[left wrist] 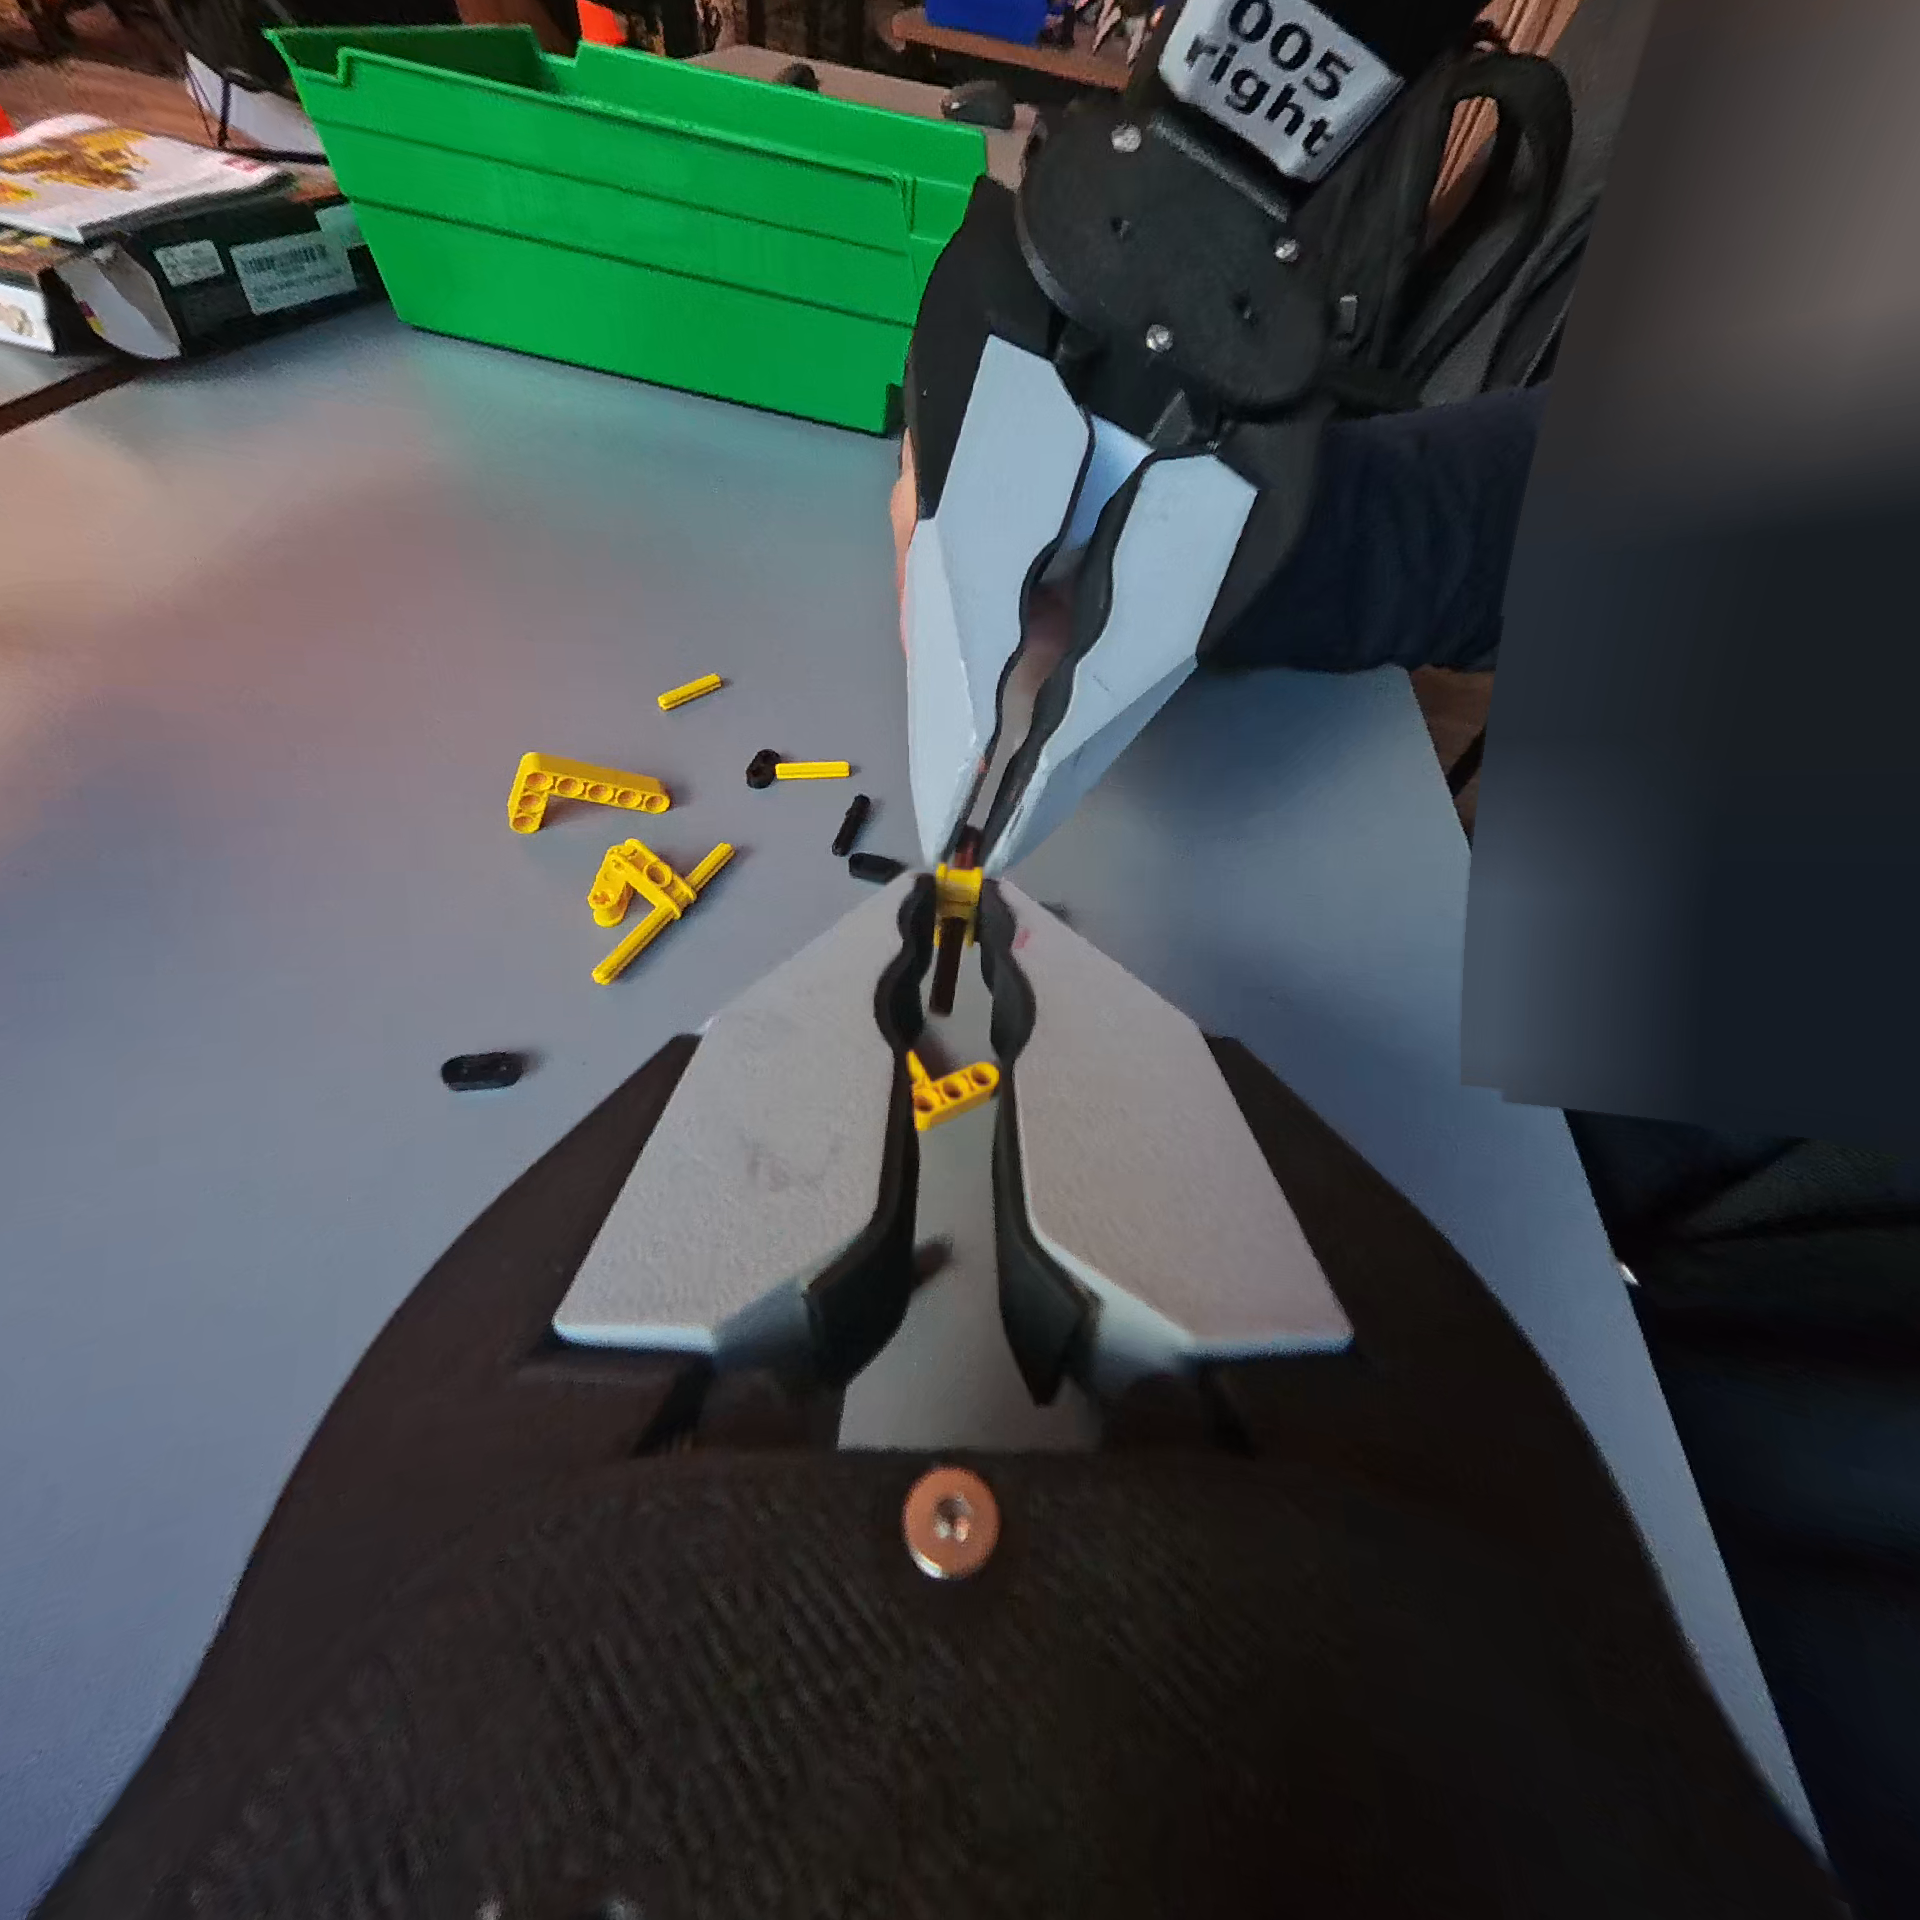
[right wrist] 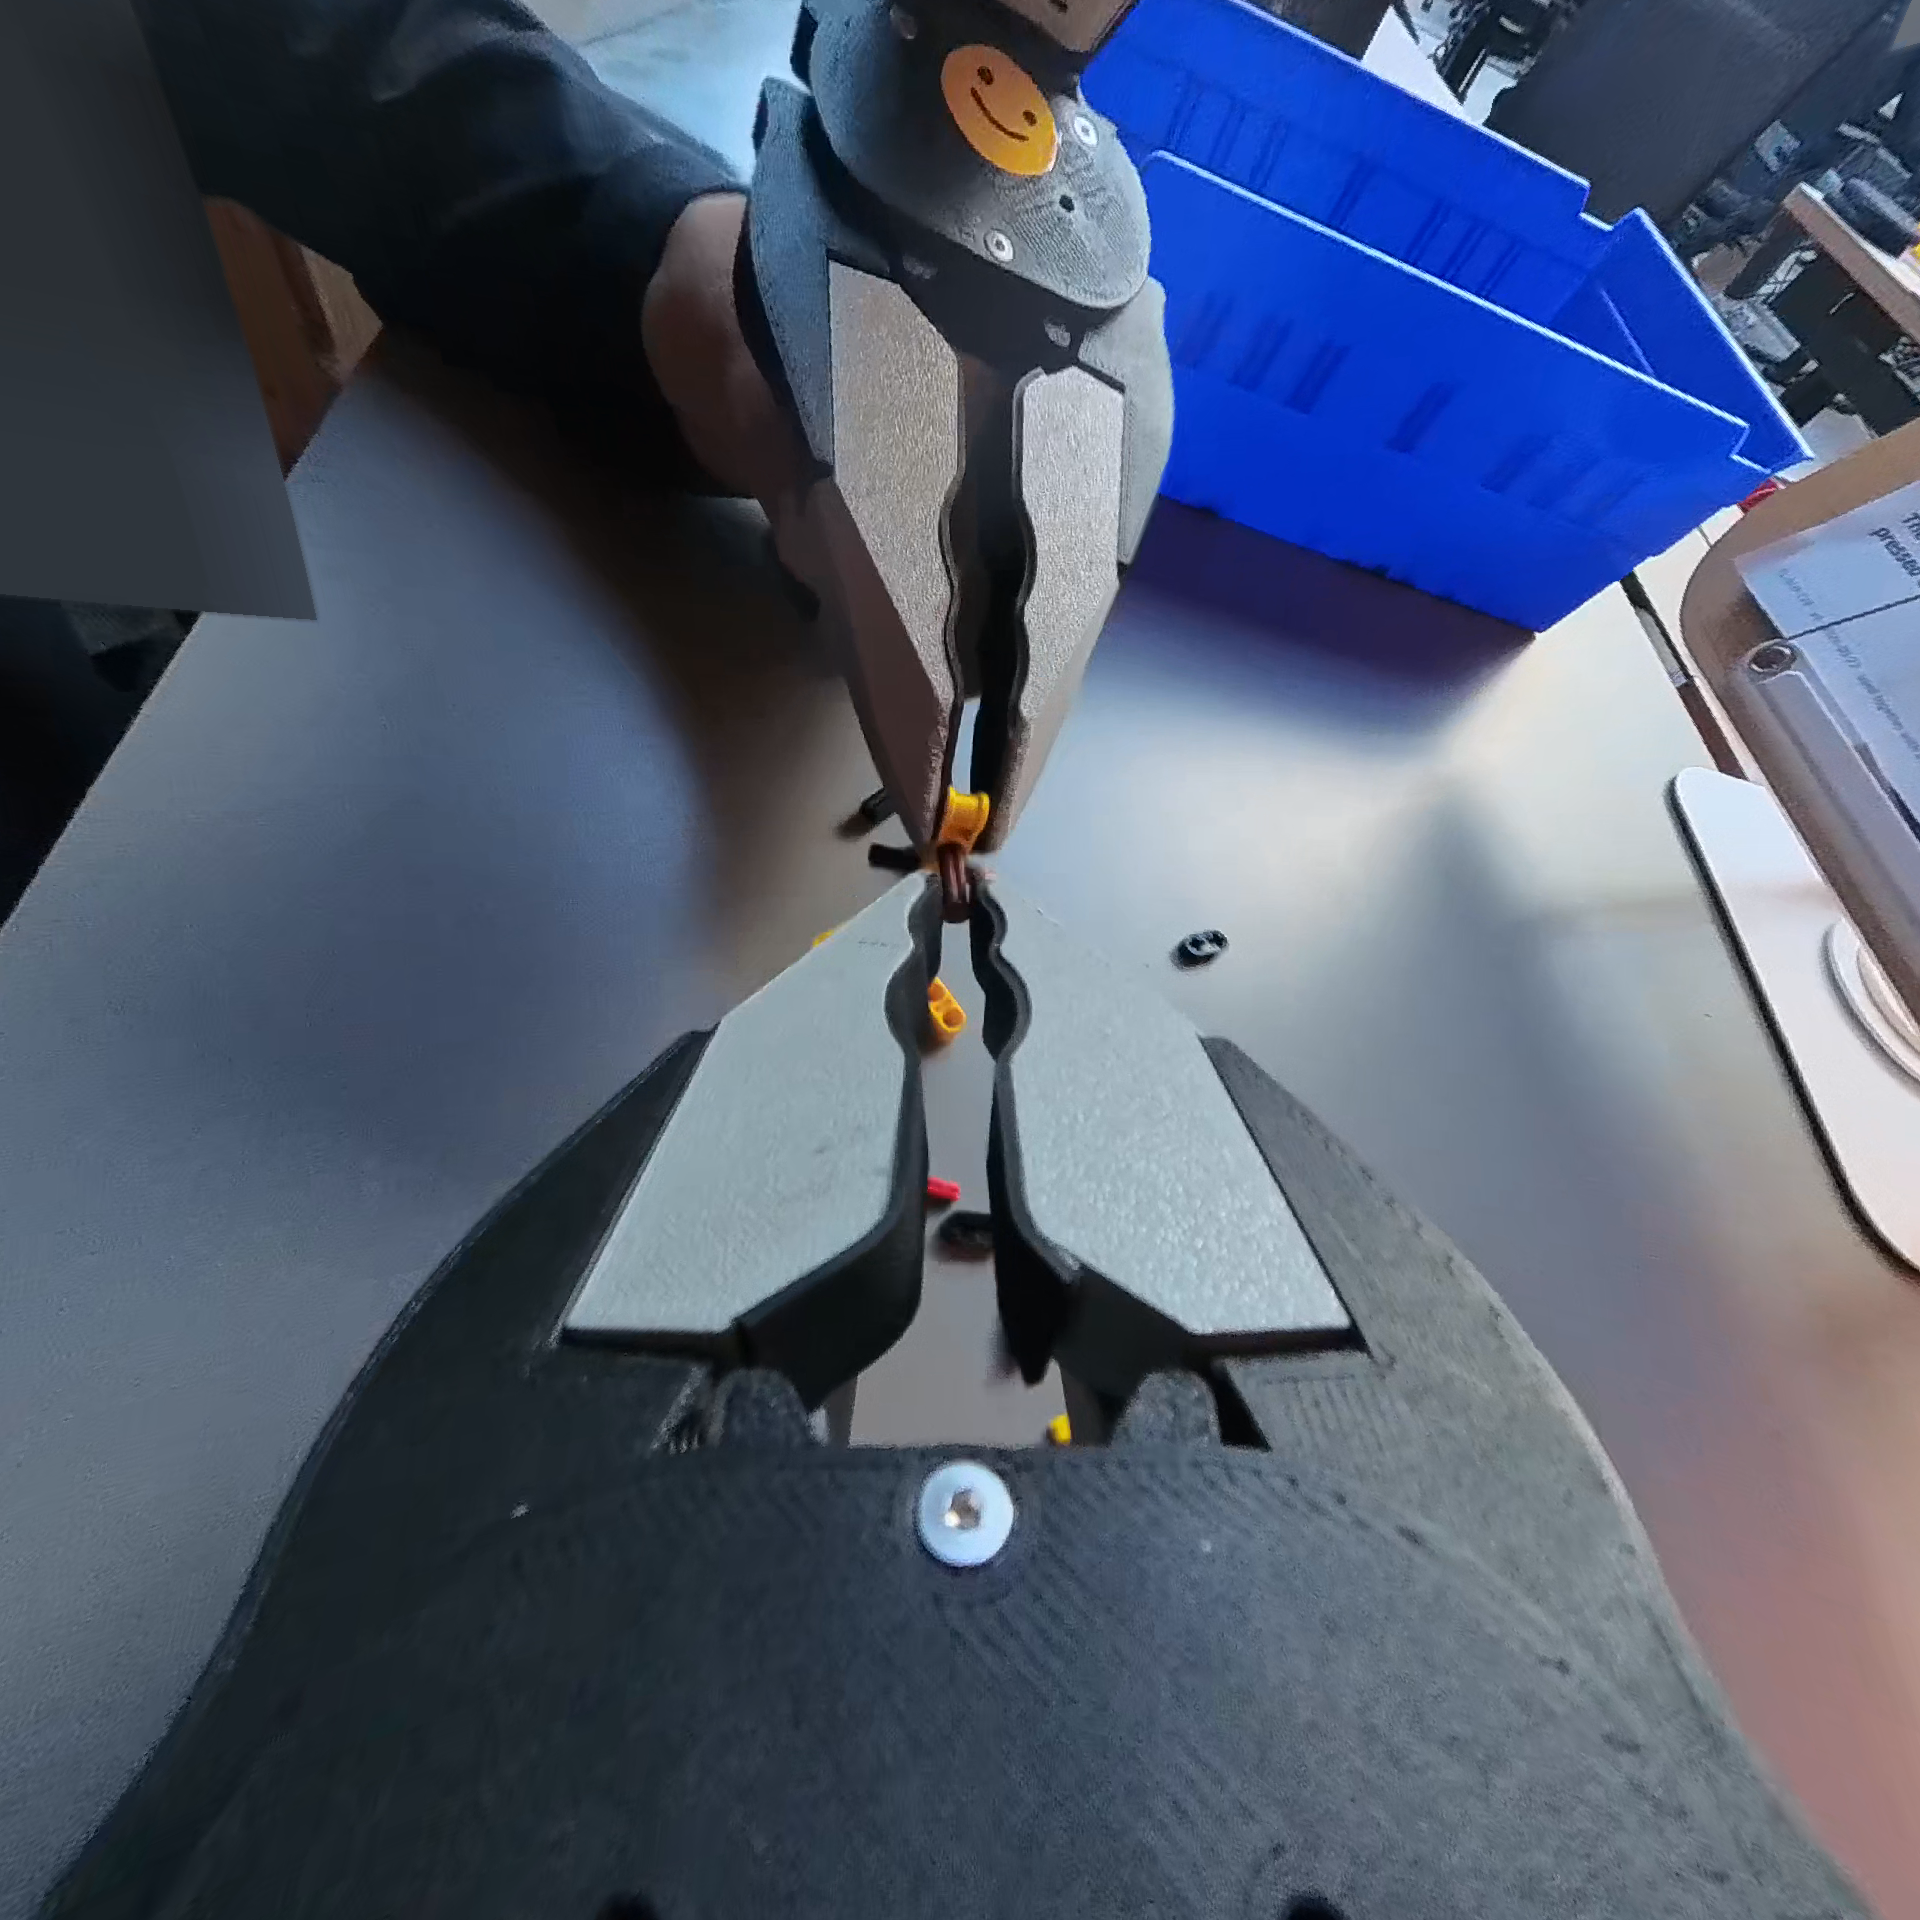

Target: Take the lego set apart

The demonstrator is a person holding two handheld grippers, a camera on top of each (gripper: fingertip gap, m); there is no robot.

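A small yellow connector (left wrist: 956, 891) on a dark axle (left wrist: 944, 971) is held between both grippers, above the grey table (left wrist: 312, 623). My left gripper (left wrist: 954, 899) is shut on the yellow connector (right wrist: 964, 816). My right gripper (right wrist: 958, 896) is shut on the end of the dark axle (right wrist: 954, 883). The two grippers meet tip to tip; the right gripper (left wrist: 964, 847) comes in from the far side in the left wrist view, and the left gripper (right wrist: 961, 831) does so in the right wrist view.
Loose parts lie on the table to the left: a yellow L-beam (left wrist: 582, 792), a yellow sub-assembly on an axle (left wrist: 655, 894), short yellow axles, black pins (left wrist: 852, 824) and a small yellow piece (left wrist: 951, 1091). A green bin (left wrist: 644, 229) stands behind; blue bins (right wrist: 1403, 343) stand opposite. The small yellow piece (left wrist: 951, 1091) is about equally far from each gripper, around 6 cm.
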